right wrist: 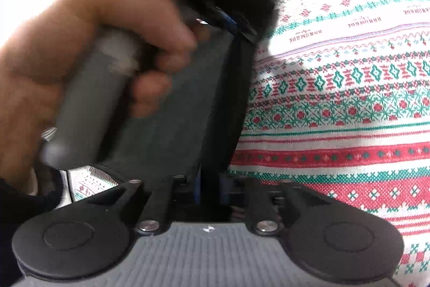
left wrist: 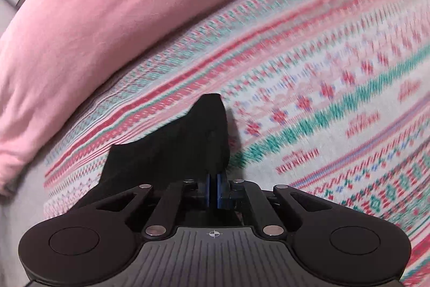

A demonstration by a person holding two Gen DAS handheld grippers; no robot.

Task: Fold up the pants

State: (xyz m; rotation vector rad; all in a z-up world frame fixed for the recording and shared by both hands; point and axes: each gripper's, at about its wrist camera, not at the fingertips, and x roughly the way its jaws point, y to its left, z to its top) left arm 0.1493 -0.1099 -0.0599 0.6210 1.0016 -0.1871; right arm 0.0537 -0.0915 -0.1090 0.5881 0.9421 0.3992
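Bedspread motion-blurred; right tool tips hidden behind blurred left tool.

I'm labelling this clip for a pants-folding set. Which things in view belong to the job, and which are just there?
Part of the job:
black pants
left gripper
right gripper

Just there:
pink pillow
patterned bedspread

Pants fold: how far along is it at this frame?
Done: nothing folded shows. In hand: the left gripper has its jaws shut on a corner of the black pants, lifted above the patterned bedspread. The right wrist view is mostly filled by the person's hand; the right gripper's state is unclear. Left: apparently the whole fold.
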